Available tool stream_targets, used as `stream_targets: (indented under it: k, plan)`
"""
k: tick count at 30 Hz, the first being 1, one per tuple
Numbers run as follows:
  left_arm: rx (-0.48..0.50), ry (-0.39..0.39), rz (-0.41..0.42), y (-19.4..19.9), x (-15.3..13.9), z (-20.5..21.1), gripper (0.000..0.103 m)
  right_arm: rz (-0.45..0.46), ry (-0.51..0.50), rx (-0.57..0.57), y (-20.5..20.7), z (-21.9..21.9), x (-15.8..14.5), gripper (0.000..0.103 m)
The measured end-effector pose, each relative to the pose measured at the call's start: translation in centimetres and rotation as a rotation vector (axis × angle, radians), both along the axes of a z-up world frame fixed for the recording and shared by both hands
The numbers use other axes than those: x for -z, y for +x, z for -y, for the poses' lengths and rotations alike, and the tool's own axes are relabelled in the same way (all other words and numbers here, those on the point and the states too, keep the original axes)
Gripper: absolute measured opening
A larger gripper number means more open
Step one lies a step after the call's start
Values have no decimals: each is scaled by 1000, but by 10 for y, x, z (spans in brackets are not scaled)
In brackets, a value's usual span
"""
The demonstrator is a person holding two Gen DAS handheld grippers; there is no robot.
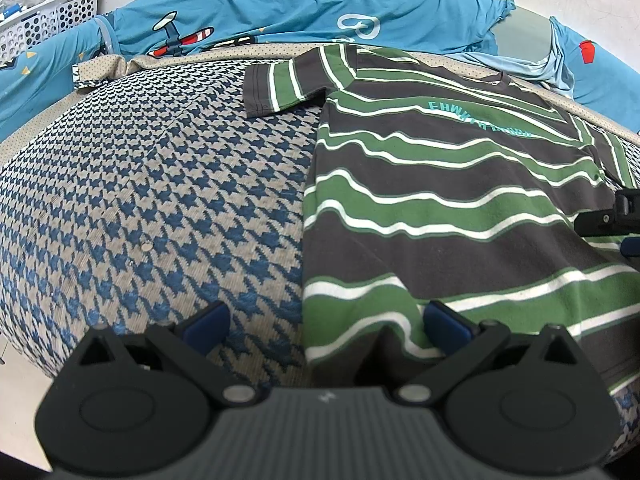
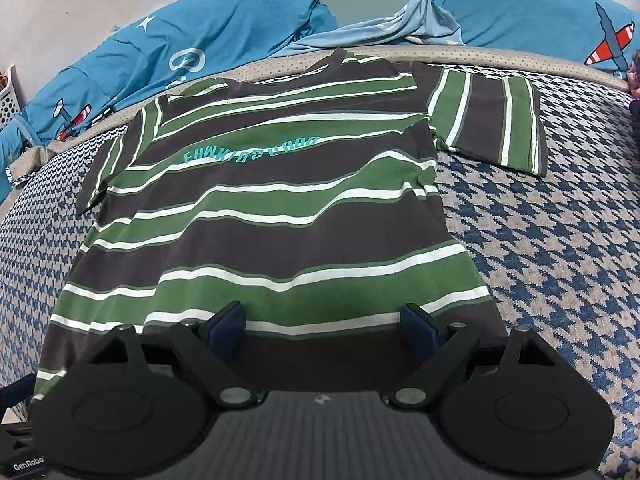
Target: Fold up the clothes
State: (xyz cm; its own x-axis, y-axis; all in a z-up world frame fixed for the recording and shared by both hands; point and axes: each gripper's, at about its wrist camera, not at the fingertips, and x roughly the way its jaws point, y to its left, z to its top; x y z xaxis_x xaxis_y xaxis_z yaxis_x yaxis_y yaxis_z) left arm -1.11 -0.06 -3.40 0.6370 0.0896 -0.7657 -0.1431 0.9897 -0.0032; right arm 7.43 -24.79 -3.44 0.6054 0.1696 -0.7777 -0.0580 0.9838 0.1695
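left gripper [image 1: 326, 320]: jaws wide, empty, straddling the left hem edge of the green, dark-grey and white striped cotton T-shirt [image 1: 440, 184] | right gripper [image 2: 322, 322]: jaws wide, empty, over the hem | shirt spread flat ahead on blue-and-beige houndstooth cover [image 1: 160, 200] | blue aeroplane-print bedding [image 2: 240, 28] beyond collar

A short-sleeved T-shirt [image 2: 280, 216] lies spread flat and face up on a houndstooth-patterned bed cover [image 1: 152, 184] — collar at the far end, hem at the near end. It has wide horizontal bands of dark grey and green, edged with thin white lines, and teal lettering arched across the chest. Both sleeves lie spread outward — their stripes run crosswise to the body's. The fabric shows gentle ripples.
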Motion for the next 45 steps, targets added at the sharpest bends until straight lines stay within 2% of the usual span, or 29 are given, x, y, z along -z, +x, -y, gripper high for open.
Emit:
stream_targets:
  k: [42, 45]
  plan:
    - [-17, 12, 8, -1, -1, 2, 103, 26, 8, 110, -19, 25, -2, 84]
    - [-20, 12, 8, 0, -1, 3, 103, 31, 37, 139, -21, 37, -4, 84]
